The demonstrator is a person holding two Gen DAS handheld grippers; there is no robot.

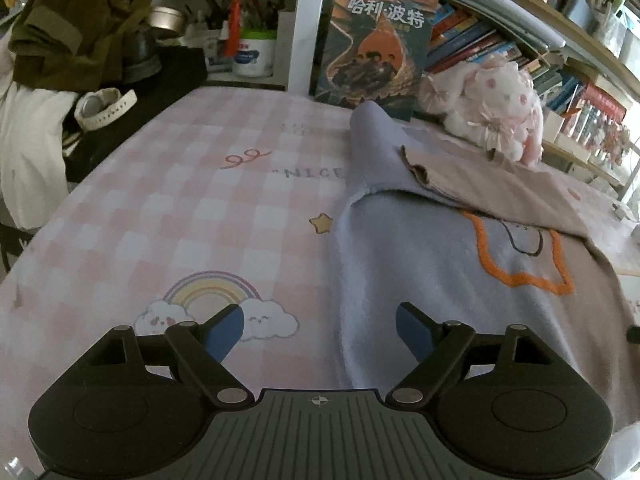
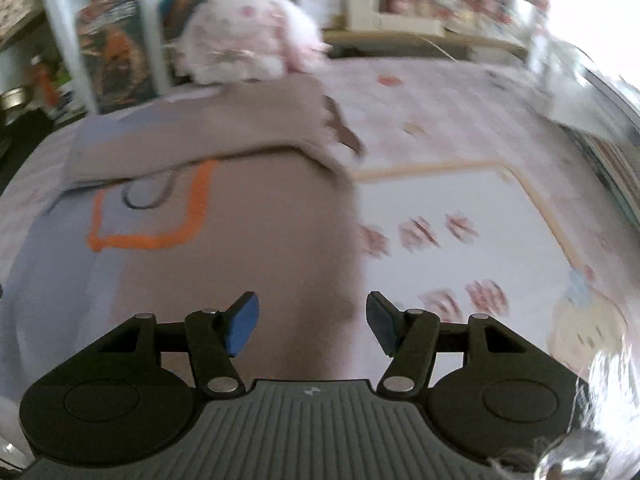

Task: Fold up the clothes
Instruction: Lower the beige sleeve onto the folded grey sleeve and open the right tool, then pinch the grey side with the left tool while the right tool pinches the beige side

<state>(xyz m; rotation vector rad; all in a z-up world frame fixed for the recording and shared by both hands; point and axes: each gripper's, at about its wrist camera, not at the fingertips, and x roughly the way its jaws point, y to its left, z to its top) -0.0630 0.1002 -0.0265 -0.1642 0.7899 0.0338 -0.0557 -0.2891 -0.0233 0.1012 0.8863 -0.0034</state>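
A two-tone sweater (image 1: pixel 432 256), light blue on its left half and taupe on its right, lies on the pink checked sheet (image 1: pixel 168 216) with an orange-outlined patch (image 1: pixel 520 256) on its chest. The blue sleeve (image 1: pixel 372 140) runs away from me and the taupe sleeve (image 1: pixel 500 184) is folded across the top. My left gripper (image 1: pixel 320 332) hovers open over the sweater's left edge, nothing between its blue pads. In the blurred right wrist view the same sweater (image 2: pixel 240 216) shows its taupe side. My right gripper (image 2: pixel 312 326) stands open above that side's right edge, holding nothing.
A pink plush toy (image 1: pixel 492 108) sits at the sheet's far edge before a bookshelf (image 1: pixel 480 40) and a standing book (image 1: pixel 376 48). An olive garment (image 1: pixel 76 24), a white watch (image 1: pixel 104 108) and cups lie far left. A white printed cloth (image 2: pixel 460 240) is right of the sweater.
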